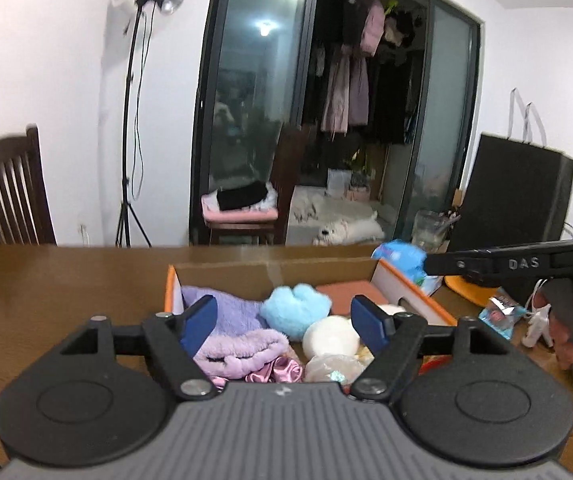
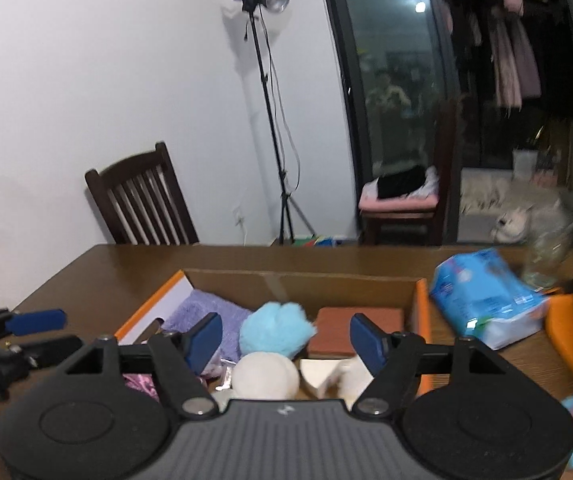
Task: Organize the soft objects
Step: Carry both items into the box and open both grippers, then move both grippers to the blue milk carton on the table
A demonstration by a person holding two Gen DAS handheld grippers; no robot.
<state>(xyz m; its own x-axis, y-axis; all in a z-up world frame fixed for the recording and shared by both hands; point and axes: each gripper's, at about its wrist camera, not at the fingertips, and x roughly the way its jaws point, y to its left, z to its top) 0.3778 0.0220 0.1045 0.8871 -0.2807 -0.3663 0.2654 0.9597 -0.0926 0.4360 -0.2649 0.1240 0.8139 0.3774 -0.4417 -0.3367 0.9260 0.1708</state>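
Note:
An open cardboard box with orange edges sits on the brown table and holds soft things: a fluffy blue puff, a lilac towel, a lilac plush piece, a pink satin scrunchie, a cream ball and a brown pad. My left gripper is open and empty above the box's near side. My right gripper is open and empty over the same box, above the blue puff and cream ball.
A blue tissue pack lies on the table right of the box, with an orange object beyond it. Small wrapped items lie at the right. A dark chair stands behind the table. A light stand is by the wall.

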